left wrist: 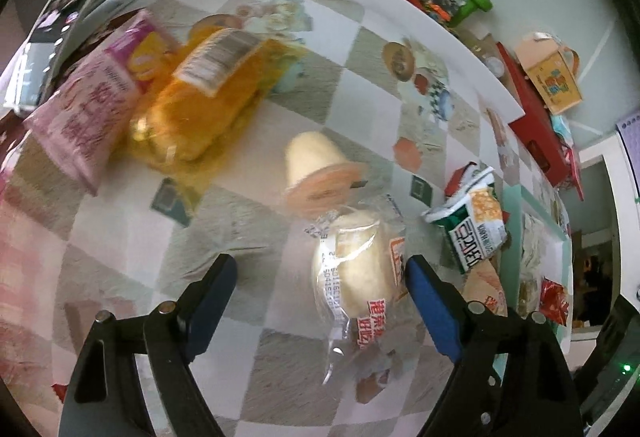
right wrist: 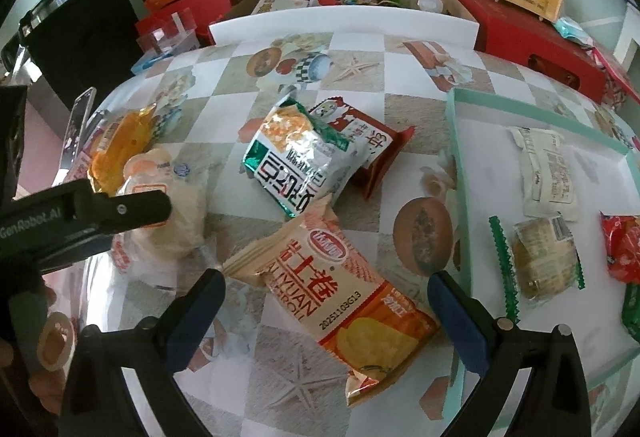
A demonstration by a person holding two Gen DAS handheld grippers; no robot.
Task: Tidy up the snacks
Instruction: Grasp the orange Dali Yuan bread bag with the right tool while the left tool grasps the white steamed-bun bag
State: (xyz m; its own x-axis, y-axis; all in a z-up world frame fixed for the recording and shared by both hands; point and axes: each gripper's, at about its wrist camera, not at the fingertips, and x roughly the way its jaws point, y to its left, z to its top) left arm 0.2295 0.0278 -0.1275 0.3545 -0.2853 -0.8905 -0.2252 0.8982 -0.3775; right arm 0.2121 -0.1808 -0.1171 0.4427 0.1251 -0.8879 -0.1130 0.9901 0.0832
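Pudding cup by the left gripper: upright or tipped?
Tipped. The pudding cup lies on its side on the table, orange lid facing the camera.

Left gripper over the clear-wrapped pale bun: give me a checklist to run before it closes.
1. Left gripper jaws apart: ok.
2. Clear-wrapped pale bun between the fingers: ok, though it sits close to the right-hand blue pad.
3. Pads pressing on the bun: not ok, no grip yet.
4. Neighbours out of the way: cannot tell; the lidded pale pudding cup lies right beside the bun's far end.
5. Room in the mint-rimmed tray: ok, bare patches show.
6. Right gripper free: ok, open over the beige and orange snack bag.
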